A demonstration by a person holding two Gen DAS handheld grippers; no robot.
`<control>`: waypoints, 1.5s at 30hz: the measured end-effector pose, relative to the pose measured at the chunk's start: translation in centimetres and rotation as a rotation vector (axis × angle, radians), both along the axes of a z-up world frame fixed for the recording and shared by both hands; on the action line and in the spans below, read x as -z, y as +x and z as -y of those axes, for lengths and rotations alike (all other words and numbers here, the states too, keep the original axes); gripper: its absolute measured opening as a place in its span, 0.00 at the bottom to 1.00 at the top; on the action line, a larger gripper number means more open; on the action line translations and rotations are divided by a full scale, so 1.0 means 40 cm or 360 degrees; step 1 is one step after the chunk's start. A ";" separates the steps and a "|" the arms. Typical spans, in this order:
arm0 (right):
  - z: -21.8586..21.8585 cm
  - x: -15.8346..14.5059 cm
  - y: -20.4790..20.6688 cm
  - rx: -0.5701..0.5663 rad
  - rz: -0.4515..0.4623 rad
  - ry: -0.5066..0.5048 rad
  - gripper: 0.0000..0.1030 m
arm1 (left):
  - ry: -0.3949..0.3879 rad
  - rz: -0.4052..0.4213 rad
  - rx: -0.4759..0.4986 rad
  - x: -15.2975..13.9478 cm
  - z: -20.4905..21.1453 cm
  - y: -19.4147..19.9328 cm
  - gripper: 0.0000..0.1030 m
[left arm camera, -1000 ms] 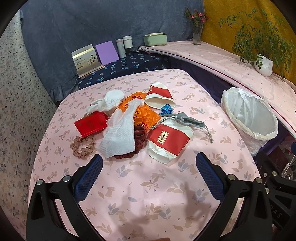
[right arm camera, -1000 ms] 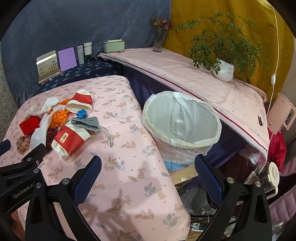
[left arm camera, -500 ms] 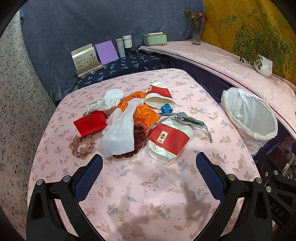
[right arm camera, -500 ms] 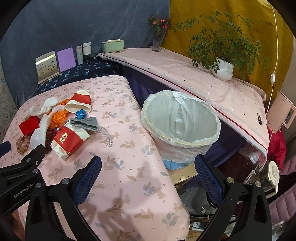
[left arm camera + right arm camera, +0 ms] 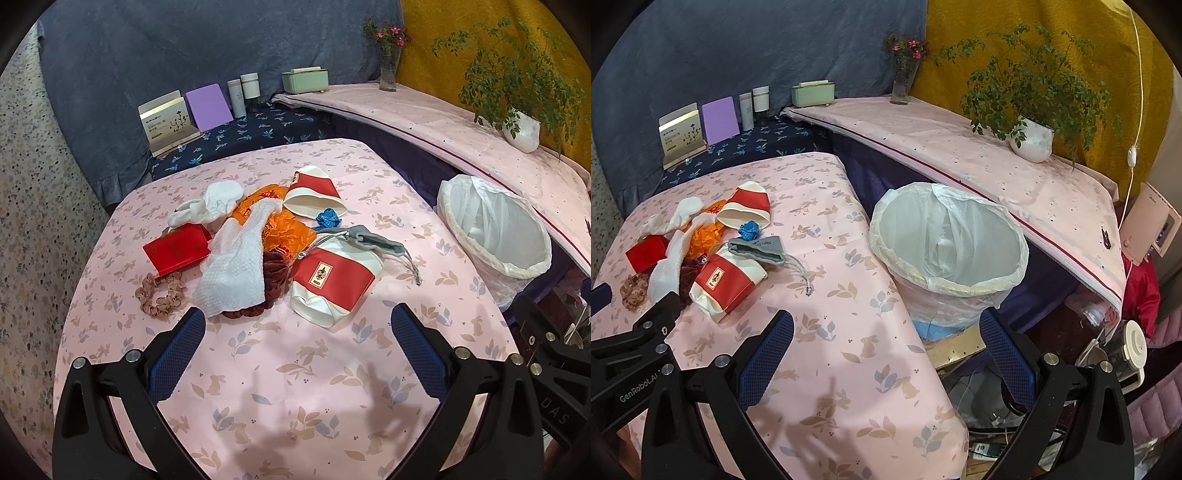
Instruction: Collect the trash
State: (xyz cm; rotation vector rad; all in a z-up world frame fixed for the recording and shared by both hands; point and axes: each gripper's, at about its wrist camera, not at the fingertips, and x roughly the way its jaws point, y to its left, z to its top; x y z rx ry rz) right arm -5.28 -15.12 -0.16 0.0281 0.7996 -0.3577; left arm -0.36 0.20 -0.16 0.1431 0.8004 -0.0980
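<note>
A pile of trash lies on the pink table (image 5: 295,387): two red-and-white paper cups (image 5: 332,284) (image 5: 314,192), a white paper towel (image 5: 236,269), an orange bag (image 5: 280,229), a red box (image 5: 177,249), a blue scrap (image 5: 327,218), a grey pouch (image 5: 365,240), white cloth (image 5: 210,205) and scrunchies (image 5: 160,293). The white-lined bin (image 5: 495,236) (image 5: 947,251) stands at the table's right edge. My left gripper (image 5: 297,332) is open and empty, short of the pile. My right gripper (image 5: 886,343) is open and empty, in front of the bin.
A dark blue shelf behind the table holds a card stand (image 5: 166,123), a purple box (image 5: 208,107), bottles (image 5: 243,92) and a green box (image 5: 304,79). A pink ledge carries a potted plant (image 5: 1032,142) and a vase (image 5: 903,81). Clutter lies on the floor right (image 5: 1108,332).
Both grippers have shifted only slightly; the right wrist view has crept a little toward the bin. Nothing on the table has moved.
</note>
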 end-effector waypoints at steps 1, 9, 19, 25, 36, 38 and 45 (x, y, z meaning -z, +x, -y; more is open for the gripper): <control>0.000 0.000 0.000 0.0001 0.0000 0.0001 0.94 | -0.0002 0.0000 0.0002 0.000 0.000 0.000 0.93; 0.001 0.000 0.001 0.0000 -0.0001 0.0002 0.94 | 0.0000 0.0004 0.0005 0.003 0.005 -0.001 0.93; -0.001 0.002 0.005 0.0012 0.0014 -0.0024 0.94 | -0.0026 -0.0009 0.0003 0.006 0.001 0.009 0.93; -0.002 0.006 0.014 0.0018 0.0010 0.0002 0.94 | -0.0050 0.0005 -0.0025 0.010 -0.026 0.021 0.93; -0.034 0.014 0.075 -0.0022 -0.0007 0.0053 0.94 | -0.0064 -0.0005 -0.0165 0.034 -0.148 0.089 0.93; -0.053 0.016 0.096 -0.0053 -0.0006 0.0056 0.94 | -0.0078 -0.0031 -0.0217 0.047 -0.187 0.112 0.93; -0.137 0.031 0.181 -0.0202 -0.0010 0.0038 0.93 | -0.0076 -0.0080 -0.0399 0.094 -0.332 0.177 0.93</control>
